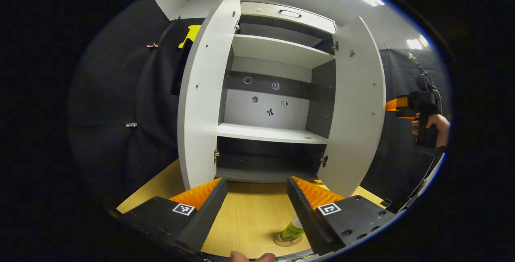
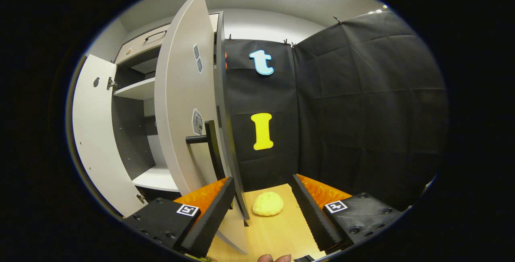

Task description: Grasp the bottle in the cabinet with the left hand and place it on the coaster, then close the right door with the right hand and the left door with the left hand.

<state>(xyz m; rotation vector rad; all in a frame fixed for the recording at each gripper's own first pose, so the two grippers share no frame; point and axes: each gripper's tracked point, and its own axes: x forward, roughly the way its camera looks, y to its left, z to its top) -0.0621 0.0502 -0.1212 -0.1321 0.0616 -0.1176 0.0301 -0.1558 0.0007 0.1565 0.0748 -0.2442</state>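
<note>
Both white cabinet doors [image 1: 203, 93] are seen open, the green plastic bottle [image 1: 292, 230] on the round coaster [image 1: 286, 241] before them; left gripper [image 1: 256, 209] and right gripper [image 2: 261, 209] jaws are held wide, empty.

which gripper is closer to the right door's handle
Right. The right gripper sits just in front of the right door's black handle, open. The left gripper faces the cabinet's middle, over the bottle on its coaster.

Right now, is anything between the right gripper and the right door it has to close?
Nothing visible. The right gripper is open, and the right door's outer edge and black handle stand just ahead of its left finger. The yellow bun lies beside.
</note>
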